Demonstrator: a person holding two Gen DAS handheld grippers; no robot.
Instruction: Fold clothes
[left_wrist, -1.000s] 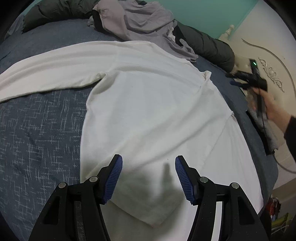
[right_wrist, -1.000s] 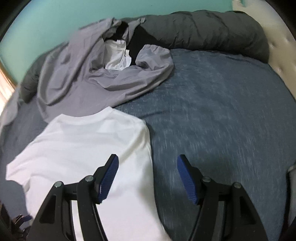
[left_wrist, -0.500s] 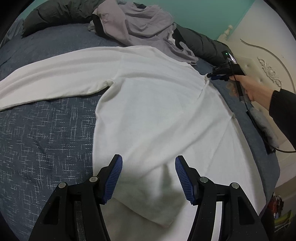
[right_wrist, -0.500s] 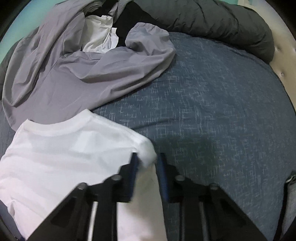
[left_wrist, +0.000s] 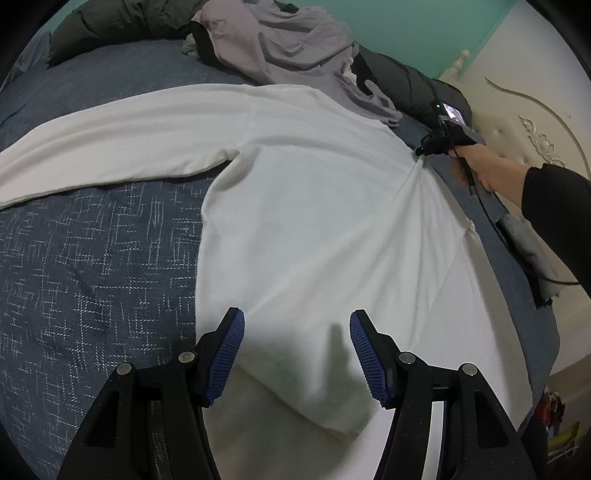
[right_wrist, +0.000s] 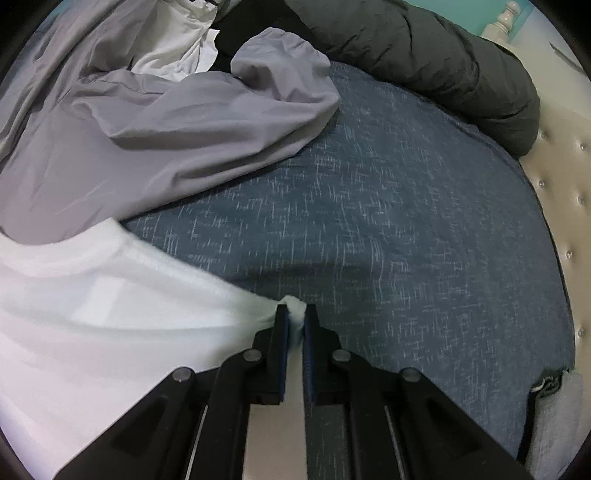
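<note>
Crowding white shirt (left_wrist: 314, 206): grey garments (right_wrist: 147, 140)

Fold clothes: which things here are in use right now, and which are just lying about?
In use: white shirt; right gripper, pinching its shoulder; left gripper, open above its hem.

Lying about: grey garment; dark duvet; blue bedspread.

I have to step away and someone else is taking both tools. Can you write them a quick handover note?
Right tool: shut on the shoulder corner of the white long-sleeve shirt.
Left tool: open, above the shirt's hem, holding nothing.
Shirt lies flat on the blue bedspread, one sleeve stretched out. Grey clothes are piled beyond it.
Done: shirt spread, one corner gripped.
Left: grip the hem, make every fold.
</note>
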